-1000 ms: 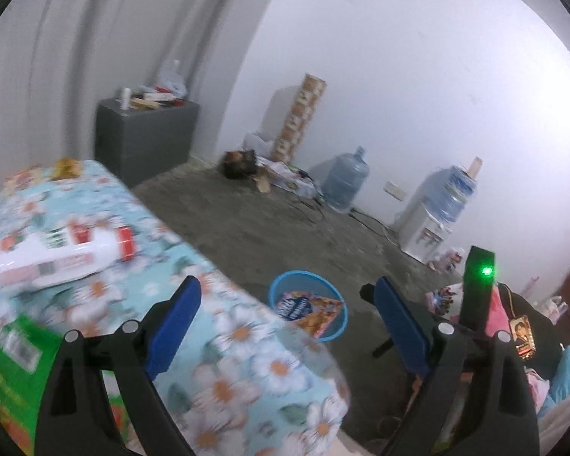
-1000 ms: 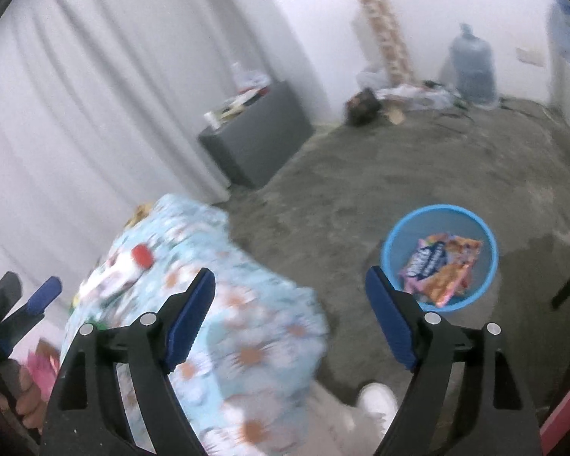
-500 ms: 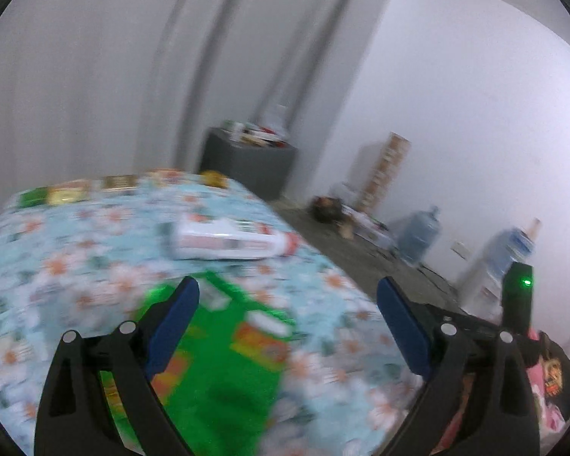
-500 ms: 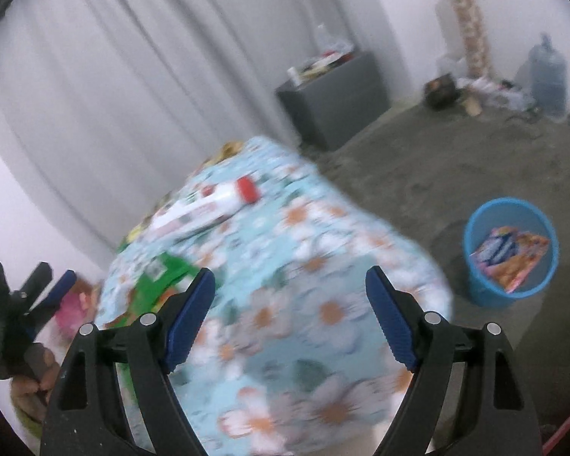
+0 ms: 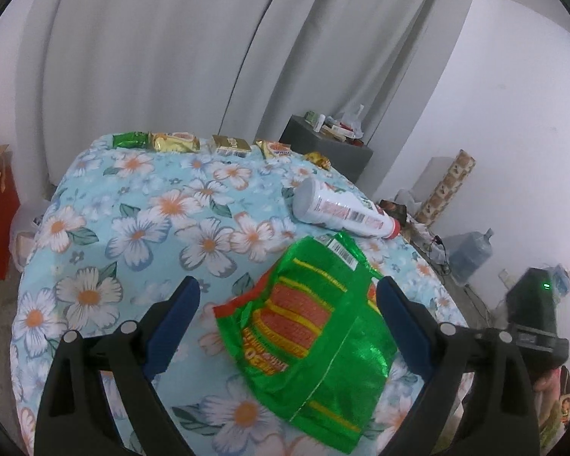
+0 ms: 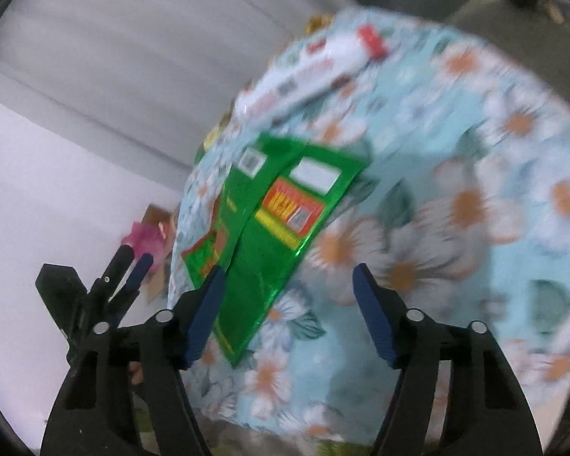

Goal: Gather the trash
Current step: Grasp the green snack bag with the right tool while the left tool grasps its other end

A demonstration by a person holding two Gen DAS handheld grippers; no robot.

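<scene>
We see a green snack wrapper lying flat on the flowered surface, crinkled, one end lifted slightly. Left gripper hangs over it, jaws spread wide to either side of the wrapper, pads clear of it, nothing held. Right gripper sits near the wrapper's lower edge; its jaws have just been closing yet stand apart, with nothing gripped, the left pad overlapping the wrapper in view. Contact there we cannot tell; that view is blurred. A white bottle with red cap lies on its side just beyond the wrapper. Small gold and green packets line the far edge.
</scene>
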